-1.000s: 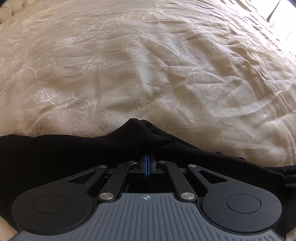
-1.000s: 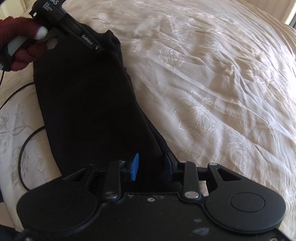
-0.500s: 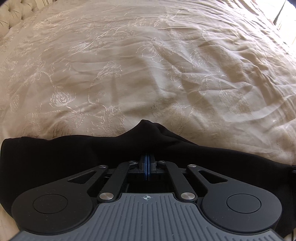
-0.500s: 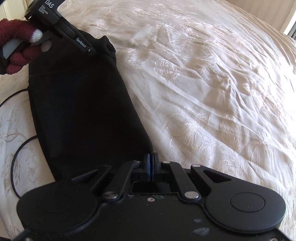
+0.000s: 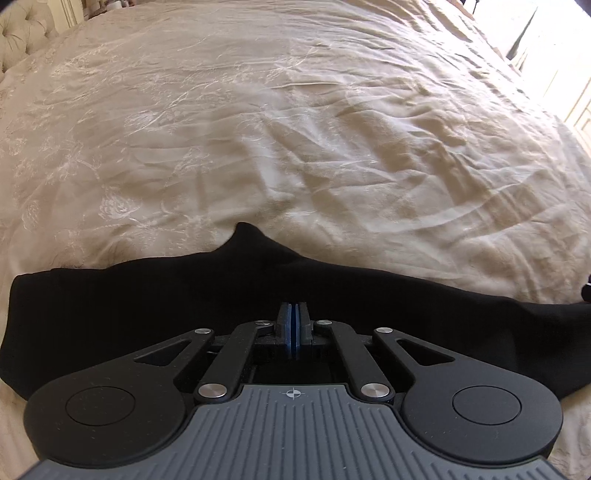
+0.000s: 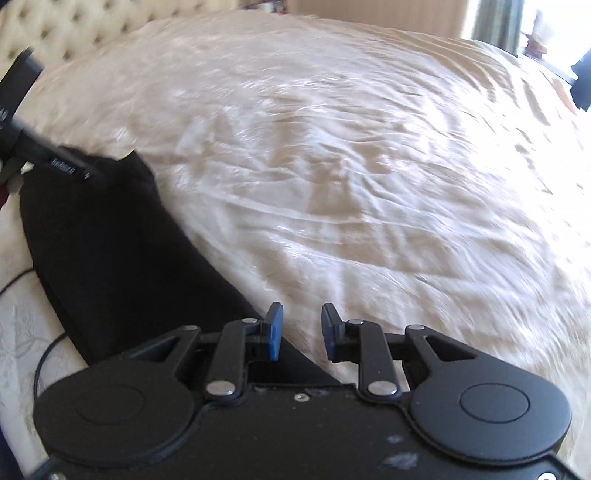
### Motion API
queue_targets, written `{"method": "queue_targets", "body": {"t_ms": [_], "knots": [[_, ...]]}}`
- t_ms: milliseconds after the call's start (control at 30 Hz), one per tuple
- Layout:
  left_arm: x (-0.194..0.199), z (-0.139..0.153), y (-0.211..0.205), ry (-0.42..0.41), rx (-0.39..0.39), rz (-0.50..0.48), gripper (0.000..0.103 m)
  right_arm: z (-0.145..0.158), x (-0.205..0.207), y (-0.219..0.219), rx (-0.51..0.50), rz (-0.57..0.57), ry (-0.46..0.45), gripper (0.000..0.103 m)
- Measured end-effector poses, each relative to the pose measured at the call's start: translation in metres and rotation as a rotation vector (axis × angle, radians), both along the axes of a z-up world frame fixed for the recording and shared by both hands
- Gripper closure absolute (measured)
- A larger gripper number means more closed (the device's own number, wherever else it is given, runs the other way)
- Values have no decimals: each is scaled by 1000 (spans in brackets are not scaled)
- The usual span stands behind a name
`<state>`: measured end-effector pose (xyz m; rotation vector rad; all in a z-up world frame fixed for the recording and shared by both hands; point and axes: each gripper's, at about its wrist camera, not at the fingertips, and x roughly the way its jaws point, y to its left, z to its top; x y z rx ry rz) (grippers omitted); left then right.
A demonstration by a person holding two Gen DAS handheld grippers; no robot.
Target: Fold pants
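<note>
L wrist view, L→R: tufted headboard [image 5: 22,33] at far upper-left corner. Cream embroidered bedspread [image 5: 295,129] fills most of frame, wrinkled, floral stitch. Black pants [image 5: 110,314] lie as a folded band across lower frame, on the spread, running edge to edge; one peak of cloth pokes up near centre. L gripper [image 5: 294,325]: blue pads pressed together, clamped on the pants' near edge at mid-band. Bright window area at far R, washed out.

R wrist view (motion-blurred), L→R: thin black cable [image 6: 40,354] loops on bedspread [image 6: 369,184] at lower L. L gripper [image 6: 79,172] seen from outside at upper L, gripping far end of pants [image 6: 122,251]. Pants run diagonally from there down to R gripper body, flat on spread. R gripper [image 6: 302,328]: blue pads apart, released, nothing between them; L pad over pants' edge, R pad over bare bedspread. Headboard [image 6: 92,26] along top L.
</note>
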<state>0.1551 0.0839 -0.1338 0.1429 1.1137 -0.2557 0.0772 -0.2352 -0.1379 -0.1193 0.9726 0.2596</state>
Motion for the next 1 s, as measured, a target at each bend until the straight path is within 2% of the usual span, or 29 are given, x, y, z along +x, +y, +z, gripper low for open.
{"method": "queue_targets", "body": {"t_ms": [133, 233, 300, 400, 467, 667, 833, 933, 1000], "knots": [[-31, 5, -50, 31, -76, -118, 100, 15, -39, -51, 9, -260, -11, 78], [-54, -4, -88, 58, -104, -210, 100, 18, -71, -90, -20, -432, -4, 78], [-68, -16, -108, 86, -91, -258, 99, 17, -84, -111, -33, -504, 9, 78], [-81, -43, -127, 154, 12, -302, 99, 9, -96, -141, -54, -583, 31, 78], [-89, -55, -130, 153, 74, -299, 99, 4, -100, -156, -62, -603, 51, 78], [-95, -37, -127, 114, 87, -196, 99, -12, -105, -190, -22, -593, 97, 77], [-99, -22, -134, 74, 100, -117, 99, -27, -98, -203, 63, -551, 146, 75], [-105, -13, -141, 55, 85, -85, 99, -26, -97, -204, 67, -516, 129, 88], [-109, -6, -150, 37, 72, -82, 99, -21, -95, -203, 55, -477, 97, 89]]}}
